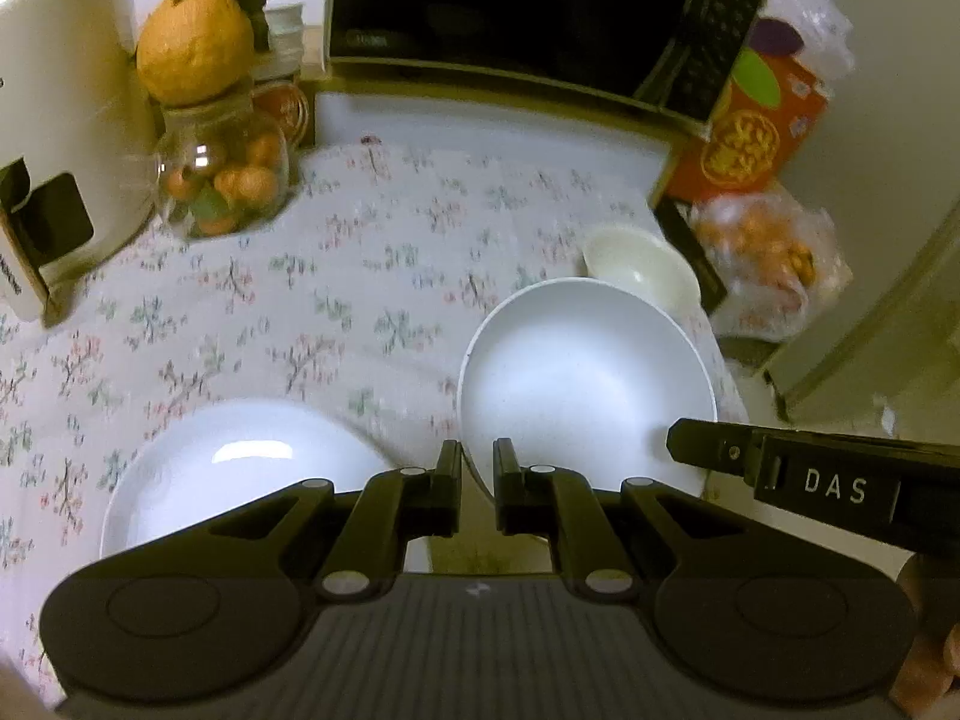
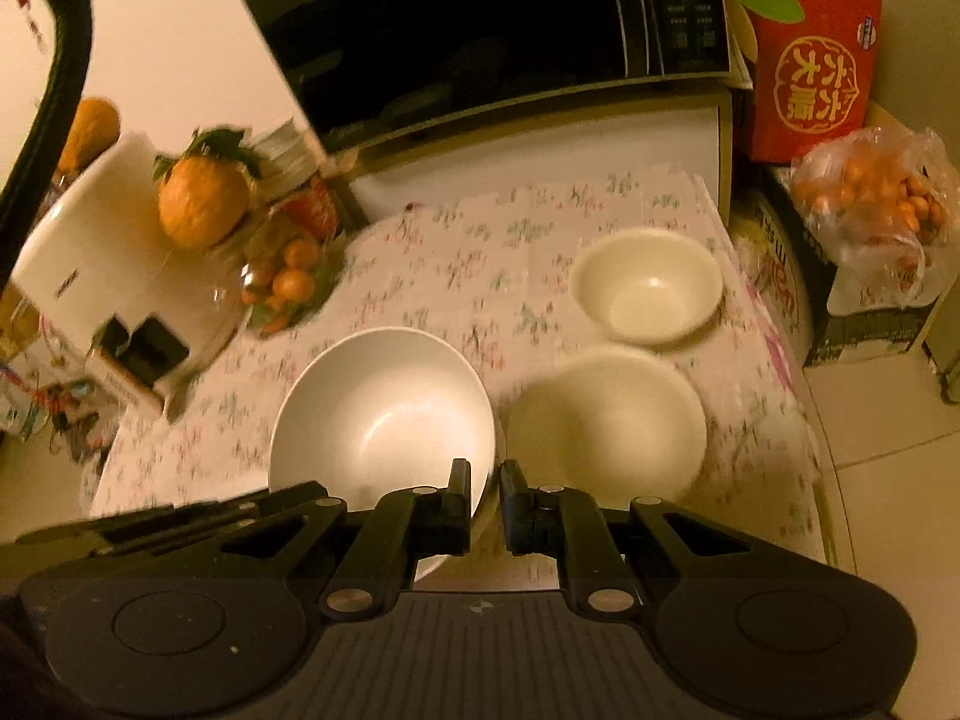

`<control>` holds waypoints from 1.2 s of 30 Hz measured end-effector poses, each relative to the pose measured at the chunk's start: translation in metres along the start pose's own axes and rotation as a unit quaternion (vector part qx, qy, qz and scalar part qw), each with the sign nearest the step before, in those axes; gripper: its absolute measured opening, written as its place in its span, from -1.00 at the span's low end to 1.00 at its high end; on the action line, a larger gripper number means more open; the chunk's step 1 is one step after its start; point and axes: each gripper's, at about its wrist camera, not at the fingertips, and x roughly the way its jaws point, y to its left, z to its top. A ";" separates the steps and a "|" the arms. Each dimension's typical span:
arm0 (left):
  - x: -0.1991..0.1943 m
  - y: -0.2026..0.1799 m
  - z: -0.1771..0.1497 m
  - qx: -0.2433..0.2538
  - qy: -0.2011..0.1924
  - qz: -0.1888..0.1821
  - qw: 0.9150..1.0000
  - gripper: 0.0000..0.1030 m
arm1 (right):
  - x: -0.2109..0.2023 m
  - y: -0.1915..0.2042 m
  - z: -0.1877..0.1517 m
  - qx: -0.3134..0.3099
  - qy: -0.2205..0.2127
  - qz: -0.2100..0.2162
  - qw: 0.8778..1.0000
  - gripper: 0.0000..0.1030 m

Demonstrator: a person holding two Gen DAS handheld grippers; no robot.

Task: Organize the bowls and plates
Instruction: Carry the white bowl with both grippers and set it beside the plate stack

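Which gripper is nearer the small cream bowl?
Right. The right gripper holds the rim of the big white bowl on the side toward the small cream bowl; the left gripper holds the opposite rim, farther off.

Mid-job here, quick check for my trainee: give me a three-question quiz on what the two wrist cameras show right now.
1. True or false: the left gripper is open and holds nothing.
2. What sits on top of the glass jar? A) a large citrus fruit B) a small bowl C) a red box
3. Which dish stands nearest the bag of oranges?

Key
1. False: it is shut on the rim of the large white bowl, and the right gripper is shut on the opposite rim.
2. A
3. The small cream bowl.
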 end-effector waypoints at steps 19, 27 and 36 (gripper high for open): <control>0.014 -0.010 -0.040 0.035 0.066 -0.013 0.997 -0.81 | -0.005 -0.014 -0.048 -0.014 0.070 0.000 0.997 -0.78; 0.028 -0.017 -0.047 0.047 0.083 0.000 0.995 -0.81 | 0.016 -0.022 -0.060 -0.017 0.101 -0.020 0.995 -0.76; 0.038 -0.017 -0.049 0.054 0.091 0.007 0.994 -0.80 | 0.030 -0.024 -0.062 -0.019 0.111 -0.032 0.993 -0.75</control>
